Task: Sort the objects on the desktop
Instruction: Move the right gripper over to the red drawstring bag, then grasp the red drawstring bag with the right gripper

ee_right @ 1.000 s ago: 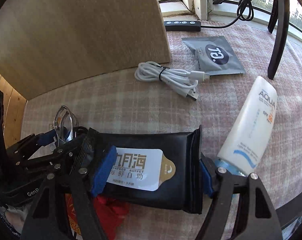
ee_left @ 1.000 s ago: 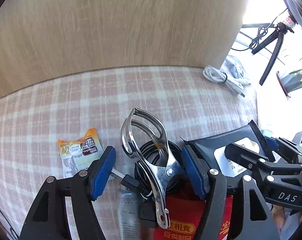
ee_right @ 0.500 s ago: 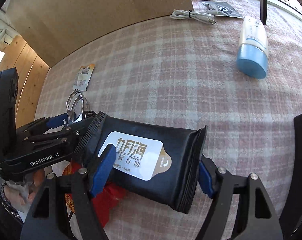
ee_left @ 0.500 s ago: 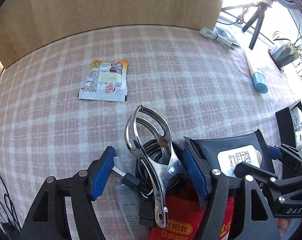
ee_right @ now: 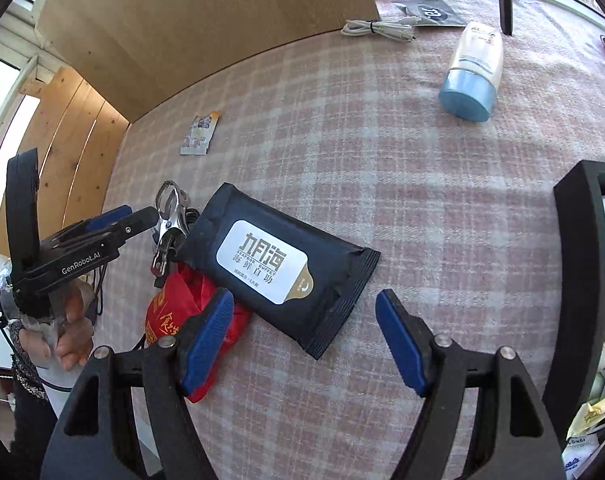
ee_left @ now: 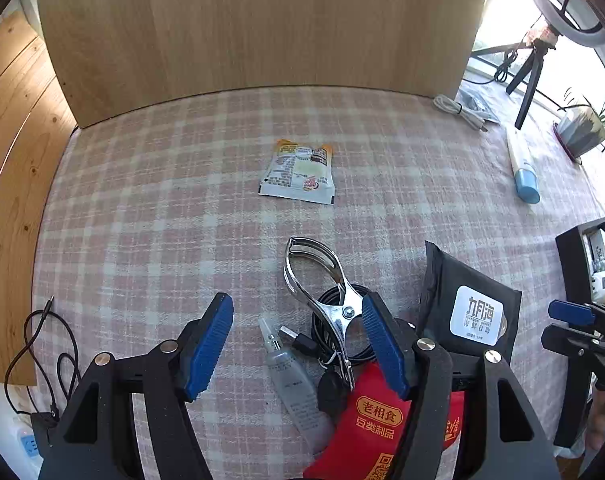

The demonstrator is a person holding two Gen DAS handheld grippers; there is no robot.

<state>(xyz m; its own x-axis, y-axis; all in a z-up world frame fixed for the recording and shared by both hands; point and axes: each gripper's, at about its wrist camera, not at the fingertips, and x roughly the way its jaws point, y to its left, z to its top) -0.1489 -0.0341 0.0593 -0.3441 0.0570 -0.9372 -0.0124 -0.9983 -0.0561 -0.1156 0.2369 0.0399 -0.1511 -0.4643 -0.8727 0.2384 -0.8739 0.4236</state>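
Note:
A black wet-wipes pack (ee_right: pixel 282 268) lies on the checked cloth, also in the left wrist view (ee_left: pixel 470 312). My right gripper (ee_right: pixel 302 340) is open and empty just behind it. My left gripper (ee_left: pixel 298 344) is open above a metal spring clamp (ee_left: pixel 326 284), a coiled black cable (ee_left: pixel 334 336), a small clear bottle (ee_left: pixel 298 392) and a red snack bag (ee_left: pixel 378 428). The clamp (ee_right: pixel 167 224) and red bag (ee_right: pixel 182 308) also show in the right wrist view. A snack sachet (ee_left: pixel 298 172) lies farther off.
A sunscreen tube (ee_right: pixel 474 72) and a white cable (ee_right: pixel 378 29) lie at the far right. A grey pouch (ee_right: pixel 430 12) lies beyond. A black box (ee_right: pixel 582 280) stands at the right edge. A wooden board (ee_left: pixel 262 24) backs the table.
My right gripper has let go of the wipes pack, which now lies on the cloth. Both grippers have pulled back and up from the pile.

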